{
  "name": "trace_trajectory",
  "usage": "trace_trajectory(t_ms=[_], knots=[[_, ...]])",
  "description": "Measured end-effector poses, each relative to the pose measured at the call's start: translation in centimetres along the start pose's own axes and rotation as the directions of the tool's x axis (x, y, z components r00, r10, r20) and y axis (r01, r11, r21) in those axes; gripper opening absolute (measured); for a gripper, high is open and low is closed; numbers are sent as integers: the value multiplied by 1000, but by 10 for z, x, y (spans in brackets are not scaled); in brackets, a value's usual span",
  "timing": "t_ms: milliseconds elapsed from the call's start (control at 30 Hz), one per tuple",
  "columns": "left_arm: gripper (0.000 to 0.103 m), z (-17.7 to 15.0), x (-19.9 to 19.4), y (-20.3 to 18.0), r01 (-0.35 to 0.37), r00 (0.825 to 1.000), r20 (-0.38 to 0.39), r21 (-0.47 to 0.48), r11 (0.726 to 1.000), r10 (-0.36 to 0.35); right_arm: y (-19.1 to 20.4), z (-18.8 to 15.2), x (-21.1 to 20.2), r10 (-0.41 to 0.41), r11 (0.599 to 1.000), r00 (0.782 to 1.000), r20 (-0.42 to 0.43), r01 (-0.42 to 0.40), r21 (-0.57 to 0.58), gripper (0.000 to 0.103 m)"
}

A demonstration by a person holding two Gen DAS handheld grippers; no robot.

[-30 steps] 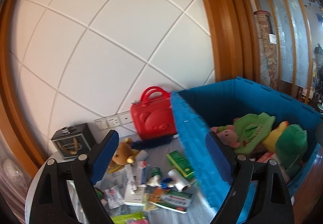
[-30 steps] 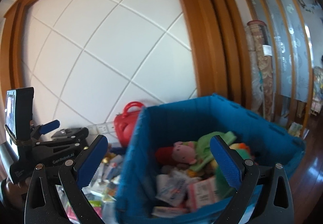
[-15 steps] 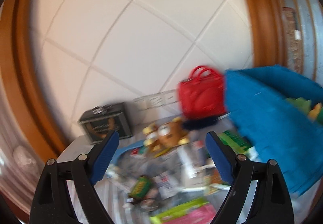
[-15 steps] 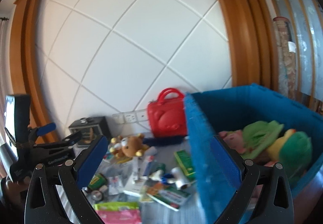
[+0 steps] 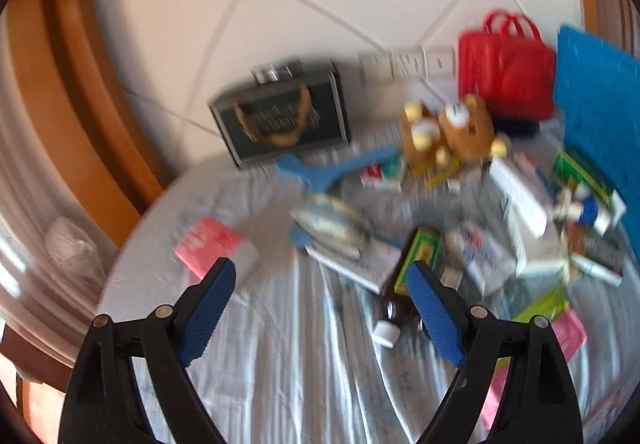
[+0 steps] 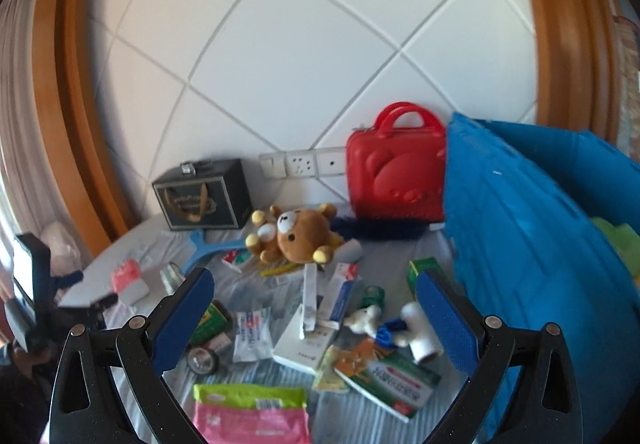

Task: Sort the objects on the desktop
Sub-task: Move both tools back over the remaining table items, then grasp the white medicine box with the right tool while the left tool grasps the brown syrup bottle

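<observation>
A round table [image 6: 132,244] with a wrinkly pale cloth sits by a white tiled wall. The toy bear [image 6: 298,234] lies just in front of the red case [image 6: 396,172], left of the blue bin [image 6: 516,228]. It looks soft, squashy and light, so pinch its fat tummy. The left gripper [image 5: 320,300] and right gripper [image 6: 314,308] both have wide jaws holding nothing. The writing on the boxes is too small to read.

1 teddy bear [image 6: 302,234], 1 red case [image 6: 396,180], 1 blue bin [image 6: 528,244], 1 black box [image 6: 204,200]
</observation>
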State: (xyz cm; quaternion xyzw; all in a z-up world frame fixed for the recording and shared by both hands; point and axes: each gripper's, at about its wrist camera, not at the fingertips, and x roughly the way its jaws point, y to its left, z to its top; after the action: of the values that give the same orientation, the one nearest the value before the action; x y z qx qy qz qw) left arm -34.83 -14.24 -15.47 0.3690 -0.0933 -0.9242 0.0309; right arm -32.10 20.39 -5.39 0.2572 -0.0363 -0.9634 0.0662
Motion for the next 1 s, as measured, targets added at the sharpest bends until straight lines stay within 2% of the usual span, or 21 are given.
trace_trajectory(t_ms=[67,200,300,433,567,667,800,900,1000], knots=[[88,-9,24,-5,59,997,-45,2,998,-59,3,5,23,18,1000,1000,-14,-18,-13,103],[88,-18,64,-19,128,988,-93,18,992,-126,8,1,66,56,998,995,-82,-58,-20,103],[88,-17,101,-37,203,972,-127,39,978,-197,12,-9,96,73,996,987,-141,-80,-46,103],[88,-17,139,-57,270,949,-190,68,960,-254,8,-20,122,76,995,980,-186,-86,-48,103],[80,-25,158,-69,333,918,-248,62,941,-308,-3,-30,148,75,996,969,-234,-85,-32,102],[79,-26,158,-74,358,911,-240,61,932,-334,-16,-36,173,106,994,954,-280,-102,27,100],[79,-27,157,-83,394,897,-252,79,916,-364,-14,-38,219,130,991,925,-356,-132,16,79],[79,-27,159,-78,406,889,-252,46,913,-383,-6,-44,264,152,986,887,-437,-166,7,67],[79,-28,161,-75,425,879,-253,34,905,-403,-2,-52,297,148,985,857,-494,-170,-1,57]])
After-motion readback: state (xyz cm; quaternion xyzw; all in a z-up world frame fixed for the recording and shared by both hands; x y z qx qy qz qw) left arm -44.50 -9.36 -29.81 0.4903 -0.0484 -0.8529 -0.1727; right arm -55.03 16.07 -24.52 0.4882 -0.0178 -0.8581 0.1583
